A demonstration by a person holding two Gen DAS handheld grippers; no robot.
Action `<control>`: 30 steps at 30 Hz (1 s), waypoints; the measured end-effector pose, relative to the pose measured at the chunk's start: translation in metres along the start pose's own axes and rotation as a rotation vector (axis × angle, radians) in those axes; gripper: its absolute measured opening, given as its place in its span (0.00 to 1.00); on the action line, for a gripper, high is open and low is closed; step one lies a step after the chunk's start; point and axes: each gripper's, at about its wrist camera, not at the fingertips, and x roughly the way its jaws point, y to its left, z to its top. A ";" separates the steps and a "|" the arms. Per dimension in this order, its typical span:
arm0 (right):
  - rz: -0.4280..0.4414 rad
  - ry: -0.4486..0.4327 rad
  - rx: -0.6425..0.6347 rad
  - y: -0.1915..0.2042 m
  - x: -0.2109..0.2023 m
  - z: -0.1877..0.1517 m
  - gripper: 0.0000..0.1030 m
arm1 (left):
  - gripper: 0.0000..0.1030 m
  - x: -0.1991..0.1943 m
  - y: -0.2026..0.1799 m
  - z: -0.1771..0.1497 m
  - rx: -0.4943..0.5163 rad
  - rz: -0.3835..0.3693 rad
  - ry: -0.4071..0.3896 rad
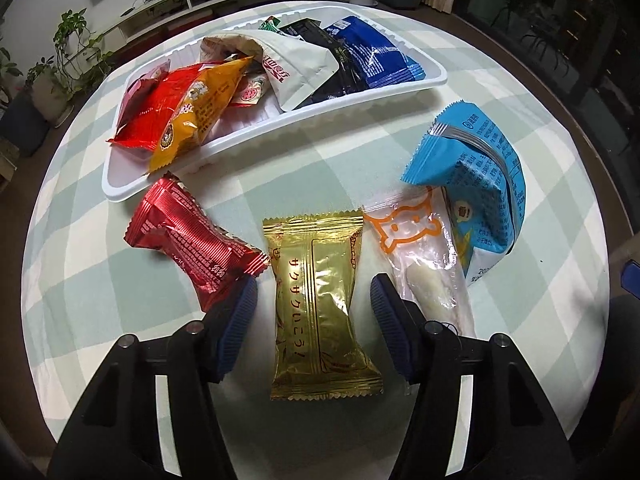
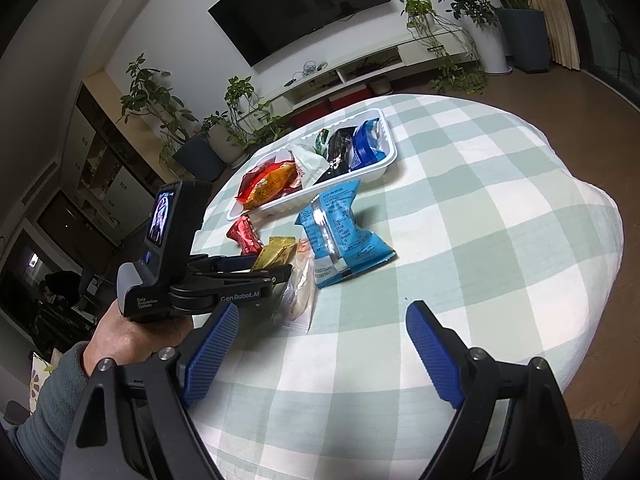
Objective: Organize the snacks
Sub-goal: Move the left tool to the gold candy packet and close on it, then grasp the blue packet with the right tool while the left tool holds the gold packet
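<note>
A gold foil snack packet [image 1: 320, 312] lies flat on the checked tablecloth, between the blue pads of my left gripper [image 1: 314, 282]. The jaws stand partly closed, with a small gap on each side, so the pads do not press it. A dark red packet [image 1: 192, 240] lies to its left. A clear packet with an orange cat print [image 1: 424, 264] and a light blue packet [image 1: 476, 184] lie to its right. The white tray [image 1: 120, 188] behind holds several packets. My right gripper [image 2: 322, 310] hangs open and empty over bare cloth, right of the left gripper [image 2: 260, 266].
The tray [image 2: 384, 168] holds red, orange, white, black and dark blue packets. The round table [image 2: 500, 240] drops off at its right and near edges. A person's hand and grey sleeve [image 2: 60, 392] hold the left gripper. Plants, a TV and a low cabinet stand beyond.
</note>
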 end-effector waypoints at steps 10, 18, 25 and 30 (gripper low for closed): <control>0.000 0.005 0.001 0.000 -0.001 0.000 0.86 | 0.43 -0.003 -0.004 -0.004 0.010 -0.021 -0.011; -0.008 0.005 0.001 0.001 -0.001 0.000 0.86 | 0.28 -0.007 -0.005 -0.009 0.011 -0.050 -0.028; -0.042 0.006 -0.007 -0.002 -0.001 0.008 0.86 | 0.28 -0.016 0.001 -0.023 -0.020 -0.091 -0.049; -0.102 0.021 -0.064 0.001 0.007 0.029 0.86 | 0.28 -0.030 0.012 -0.044 -0.090 -0.146 -0.087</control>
